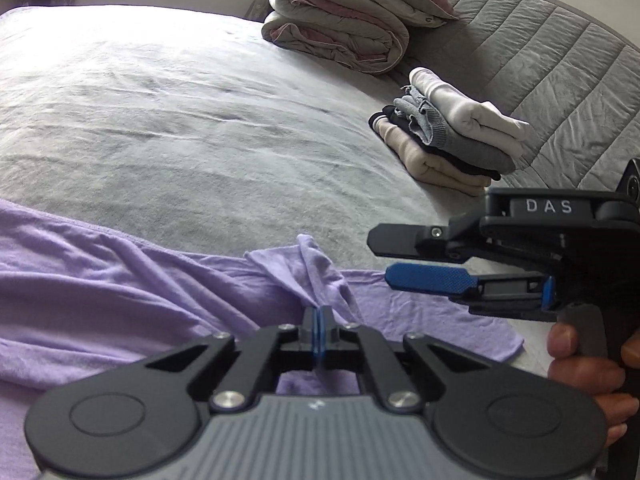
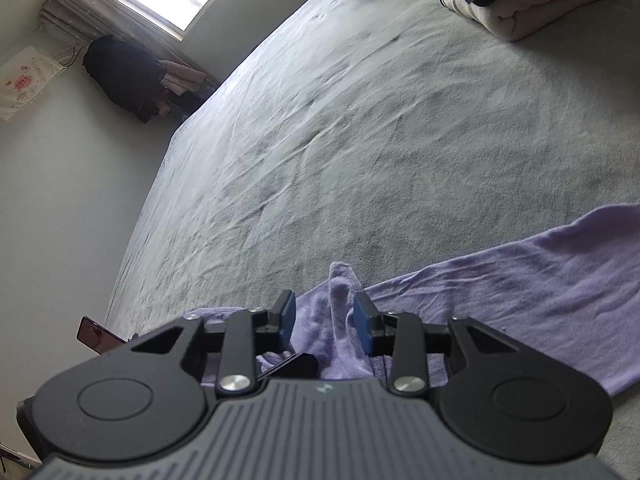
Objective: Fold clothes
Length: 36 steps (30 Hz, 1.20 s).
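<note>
Lying across the lower half of the left wrist frame, the lilac garment (image 1: 120, 292) is stretching its long axis left to right over the grey bed (image 1: 180, 128). The folded stack (image 1: 448, 140) is sitting at right centre. The left gripper (image 1: 319, 330) is pinching a raised fold; the right gripper (image 2: 325, 320) is straddling a nearby ridge, fingers apart.

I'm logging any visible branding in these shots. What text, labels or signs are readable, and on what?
"DAS": white letters on the upper black body of the right gripper, left wrist view.
Wall poster, right wrist view: pink print, too blurred to read.
Small light mark on each gripper's grey housing: not legible.
</note>
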Tool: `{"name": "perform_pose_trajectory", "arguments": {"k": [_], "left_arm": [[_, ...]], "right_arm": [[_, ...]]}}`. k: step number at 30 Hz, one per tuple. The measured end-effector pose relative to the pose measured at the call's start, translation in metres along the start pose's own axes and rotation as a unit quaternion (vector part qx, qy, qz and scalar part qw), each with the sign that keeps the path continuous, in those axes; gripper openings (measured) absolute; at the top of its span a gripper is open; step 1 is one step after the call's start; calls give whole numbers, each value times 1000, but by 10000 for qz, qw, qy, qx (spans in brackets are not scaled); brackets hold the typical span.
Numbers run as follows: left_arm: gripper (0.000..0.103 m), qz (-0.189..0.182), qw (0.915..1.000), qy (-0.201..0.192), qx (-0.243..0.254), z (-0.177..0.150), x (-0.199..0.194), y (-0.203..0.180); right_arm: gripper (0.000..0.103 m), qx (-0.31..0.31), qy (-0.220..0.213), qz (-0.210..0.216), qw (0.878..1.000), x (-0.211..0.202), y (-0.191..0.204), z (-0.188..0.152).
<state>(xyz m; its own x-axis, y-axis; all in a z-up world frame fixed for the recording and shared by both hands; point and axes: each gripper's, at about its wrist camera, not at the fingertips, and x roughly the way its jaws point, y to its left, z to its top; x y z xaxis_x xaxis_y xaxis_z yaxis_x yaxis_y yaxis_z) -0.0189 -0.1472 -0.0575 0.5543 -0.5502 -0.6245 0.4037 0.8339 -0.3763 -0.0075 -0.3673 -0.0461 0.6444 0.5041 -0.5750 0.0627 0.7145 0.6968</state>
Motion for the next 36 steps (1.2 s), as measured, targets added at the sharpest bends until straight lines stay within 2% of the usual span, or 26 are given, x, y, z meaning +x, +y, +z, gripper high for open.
{"name": "perform_pose_trajectory", "arguments": {"k": [5, 11, 13, 15, 16, 20, 25, 31, 32, 33, 36], "left_arm": [[1, -461, 9979, -9, 444, -4, 2, -26], [0, -960, 9928, 94, 714, -14, 10, -54], [0, -1089, 9908, 129, 789, -17, 11, -63], [0, -1202, 9891, 168, 830, -20, 13, -71], [0, -1254, 9882, 198, 856, -21, 14, -74], [1, -1447, 9844, 348, 934, -24, 16, -81], [5, -1580, 9814, 442, 998, -24, 13, -79], [18, -1286, 9853, 411, 1046, -9, 14, -71], [24, -1238, 9856, 436, 1066, -6, 16, -70], [28, -1195, 9857, 470, 1091, -3, 19, -70], [32, -1102, 9846, 644, 1195, 6, 34, -72]], "right_arm": [[55, -69, 79, 145, 9998, -8, -2, -1], [55, -234, 180, -13, 9996, -16, -15, -5], [46, -306, 224, -82, 9992, -18, -20, -7], [9, -494, 278, -253, 9981, -22, -23, -10], [5, -579, 278, -345, 9973, -25, -24, -11], [3, -718, 92, -575, 9957, -41, -34, -14], [3, -538, -87, -652, 9964, -64, -56, -15], [4, -317, -147, -840, 9959, -86, -81, -16], [6, -288, -144, -854, 9958, -89, -83, -16], [15, -253, -142, -867, 9958, -92, -85, -17], [16, -171, -144, -839, 9962, -99, -87, -19]]}}
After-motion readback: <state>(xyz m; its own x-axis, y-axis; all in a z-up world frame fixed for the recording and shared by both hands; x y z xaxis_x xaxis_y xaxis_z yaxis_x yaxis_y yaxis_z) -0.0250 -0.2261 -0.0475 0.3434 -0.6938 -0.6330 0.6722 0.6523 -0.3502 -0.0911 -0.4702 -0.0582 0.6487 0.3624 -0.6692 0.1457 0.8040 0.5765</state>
